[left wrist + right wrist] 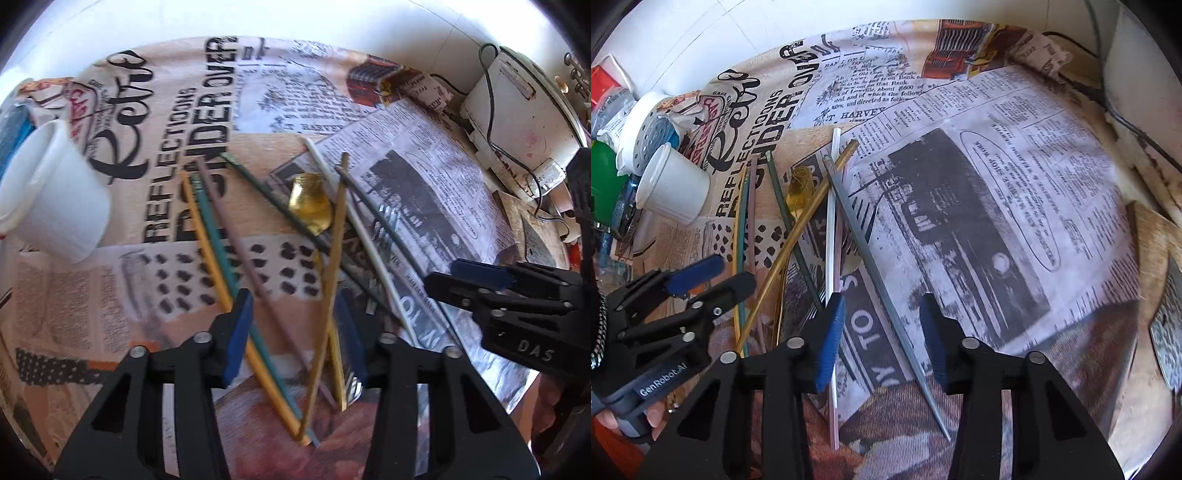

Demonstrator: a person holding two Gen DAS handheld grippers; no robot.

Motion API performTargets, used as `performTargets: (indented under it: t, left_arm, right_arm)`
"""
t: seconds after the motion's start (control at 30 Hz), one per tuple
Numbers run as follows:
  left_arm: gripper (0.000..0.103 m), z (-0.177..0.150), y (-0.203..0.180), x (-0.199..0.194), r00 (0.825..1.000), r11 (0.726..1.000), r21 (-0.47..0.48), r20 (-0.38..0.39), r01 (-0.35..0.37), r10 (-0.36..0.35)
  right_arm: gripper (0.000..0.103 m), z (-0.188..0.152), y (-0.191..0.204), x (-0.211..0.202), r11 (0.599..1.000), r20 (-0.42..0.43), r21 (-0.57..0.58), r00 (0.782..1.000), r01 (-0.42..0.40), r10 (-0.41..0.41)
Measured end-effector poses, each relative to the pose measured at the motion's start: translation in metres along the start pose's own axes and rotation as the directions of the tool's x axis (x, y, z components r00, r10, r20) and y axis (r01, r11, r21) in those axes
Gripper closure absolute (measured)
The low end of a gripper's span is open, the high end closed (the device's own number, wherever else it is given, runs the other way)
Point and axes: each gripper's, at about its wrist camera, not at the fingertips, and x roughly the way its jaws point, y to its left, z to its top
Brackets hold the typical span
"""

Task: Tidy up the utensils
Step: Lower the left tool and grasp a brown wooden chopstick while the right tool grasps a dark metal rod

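Several loose chopsticks lie crossed on a newspaper-print cloth (pixel 122 295): a yellow one (pixel 207 243), a teal one (pixel 218 240), a mauve one (pixel 236 236), a gold one (pixel 334 251), a white one (pixel 354 214). A gold spoon (pixel 310 203) lies among them. A white cup (pixel 55 192) lies on its side at the left. My left gripper (pixel 295 332) is open over the pile. My right gripper (pixel 882 336) is open over a grey chopstick (pixel 871 266); the white chopstick (pixel 832 236) and the cup (pixel 674 184) show there too.
A white appliance with a black cord (pixel 517 110) stands at the right edge. A perforated white lid (pixel 650 136), a green object (pixel 604 166) and clutter sit left of the cup. A white wall rises behind the table.
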Motion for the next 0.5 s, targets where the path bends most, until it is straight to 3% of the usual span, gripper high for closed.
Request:
performTargets:
  t: [0.07, 0.13, 0.2, 0.5]
  left_arm:
    - [0.063, 0.005, -0.004, 0.005, 1.0, 1.0, 0.008, -0.017, 0.02, -0.02]
    - [0.075, 0.01, -0.009, 0.012, 0.998, 0.999, 0.018, -0.04, 0.038, -0.038]
    - [0.081, 0.013, -0.013, 0.019, 0.997, 0.999, 0.024, -0.063, 0.049, -0.048]
    - [0.084, 0.035, -0.022, 0.037, 0.996, 0.998, 0.044, -0.08, 0.043, -0.039]
  right_arm:
    - [0.066, 0.005, -0.004, 0.001, 1.0, 0.005, 0.002, 1.0, 0.002, -0.002]
    - [0.067, 0.008, -0.006, 0.003, 1.0, 0.005, 0.004, 1.0, -0.017, 0.017]
    - [0.073, 0.011, -0.008, 0.005, 0.999, -0.003, 0.003, 0.999, -0.045, 0.045]
    - [0.082, 0.023, -0.004, 0.021, 0.993, -0.036, -0.041, 0.993, -0.112, 0.11]
